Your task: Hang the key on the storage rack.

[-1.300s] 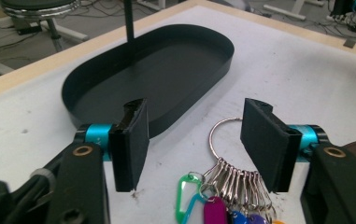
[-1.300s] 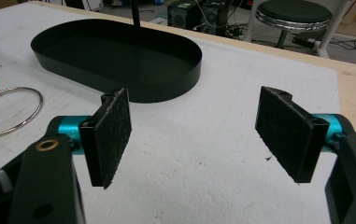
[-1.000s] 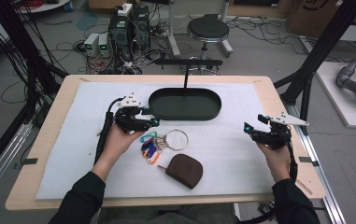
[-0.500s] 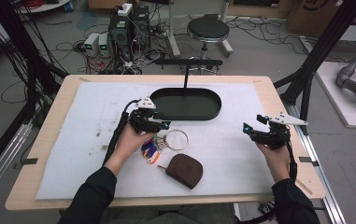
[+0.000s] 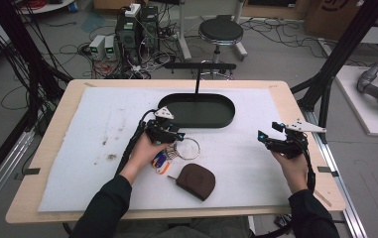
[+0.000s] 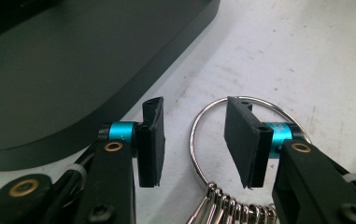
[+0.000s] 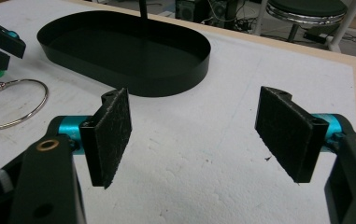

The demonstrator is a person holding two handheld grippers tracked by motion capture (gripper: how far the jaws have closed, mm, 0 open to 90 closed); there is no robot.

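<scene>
Left tool (image 5: 172,140) held low over the white mat (image 5: 102,124), jaws parted, one pad on each side of the near arc of a large metal key ring (image 6: 203,140), neither pad visibly pressing it. Ring flat on the mat, directly under and between those jaws; far arc partly covered by the right-hand pad in the left gripper view, near arc cut off by the bottom edge. Bunch of smaller rings (image 6: 227,205) threaded on at the bottom, cropped. Blue and orange tags (image 5: 160,162) just behind the tool, half hidden under the left hand (image 5: 144,151); possibly key fobs, too small to tell. Black oval tray (image 5: 199,110) just ahead of the tool, its wall near the left-hand pad, its left part out of frame in the left gripper view. Brown rounded pouch (image 5: 195,181) behind and to the right of the tool, near the tabletop (image 5: 42,148) front edge.

Right tool (image 7: 196,135) well apart to the right, wide open, nothing between the pads, hovering above bare mat; tray ahead and to its left, ring at the far left edge, cropped.
</scene>
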